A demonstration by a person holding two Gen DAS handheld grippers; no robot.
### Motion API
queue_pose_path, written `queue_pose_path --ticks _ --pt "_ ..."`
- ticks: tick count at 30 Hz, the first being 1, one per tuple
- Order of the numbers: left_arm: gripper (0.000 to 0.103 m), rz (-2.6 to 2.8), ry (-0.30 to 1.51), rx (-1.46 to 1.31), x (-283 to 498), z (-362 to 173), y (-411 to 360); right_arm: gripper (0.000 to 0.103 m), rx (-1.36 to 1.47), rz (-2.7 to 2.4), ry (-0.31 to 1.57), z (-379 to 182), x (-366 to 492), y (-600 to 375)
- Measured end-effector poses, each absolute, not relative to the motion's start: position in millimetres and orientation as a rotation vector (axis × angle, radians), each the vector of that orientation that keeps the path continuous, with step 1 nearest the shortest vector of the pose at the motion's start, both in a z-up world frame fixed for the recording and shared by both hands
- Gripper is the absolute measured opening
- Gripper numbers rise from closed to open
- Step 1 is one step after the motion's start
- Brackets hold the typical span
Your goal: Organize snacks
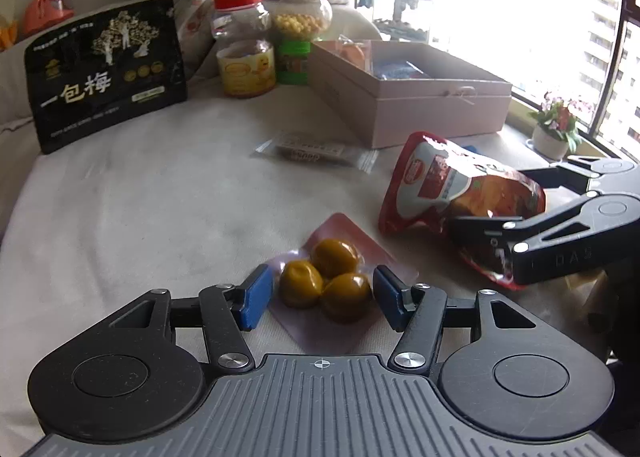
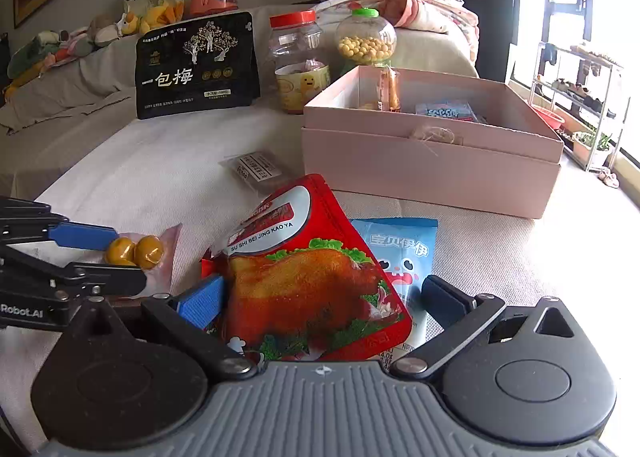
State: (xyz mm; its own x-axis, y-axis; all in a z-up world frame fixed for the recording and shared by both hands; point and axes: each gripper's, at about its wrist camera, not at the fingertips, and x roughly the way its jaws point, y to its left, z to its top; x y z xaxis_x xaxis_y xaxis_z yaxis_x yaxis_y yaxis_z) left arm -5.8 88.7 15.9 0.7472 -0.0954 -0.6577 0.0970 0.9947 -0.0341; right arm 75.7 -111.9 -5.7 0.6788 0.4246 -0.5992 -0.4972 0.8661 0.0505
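My left gripper (image 1: 323,301) is open, its blue pads on either side of a clear pack of three yellow-brown balls (image 1: 324,283) that lies on the beige cloth, with thin gaps at both pads. My right gripper (image 2: 322,299) stands wide open around a red roast-duck pouch (image 2: 308,277). Its left pad is at the pouch's edge and its right pad is clear of it. Under the pouch lies a light blue packet (image 2: 400,253). An open pink box (image 2: 420,173) behind them holds a few small snacks.
A black plum bag (image 1: 108,69), a red-lidded jar (image 1: 244,45) and a green-lidded jar (image 1: 300,25) stand at the back. A small clear-wrapped dark bar (image 1: 316,151) lies mid-cloth. A flower pot (image 1: 554,129) sits by the window, and a metal rack (image 2: 576,97) beyond the box.
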Motion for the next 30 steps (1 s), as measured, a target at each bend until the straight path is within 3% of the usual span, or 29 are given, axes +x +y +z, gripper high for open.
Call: queue_pose_path --ticks 7,13,20,30 --pt "0.062 -0.118 0.668 -0.043 -6 9 92 0.103 -0.038 0.548 0.741 -1 89 -124" --pt "0.056 -0.101 0.686 -0.018 -19 14 91 0.103 -0.192 0.607 0.729 6 79 -115" --pt "0.056 0.071 0.689 -0.123 -41 17 124 0.103 -0.376 0.625 0.519 33 53 -102" --pt "0.057 0.102 0.674 -0.111 -47 15 120 0.103 -0.599 0.634 0.59 7 68 -52"
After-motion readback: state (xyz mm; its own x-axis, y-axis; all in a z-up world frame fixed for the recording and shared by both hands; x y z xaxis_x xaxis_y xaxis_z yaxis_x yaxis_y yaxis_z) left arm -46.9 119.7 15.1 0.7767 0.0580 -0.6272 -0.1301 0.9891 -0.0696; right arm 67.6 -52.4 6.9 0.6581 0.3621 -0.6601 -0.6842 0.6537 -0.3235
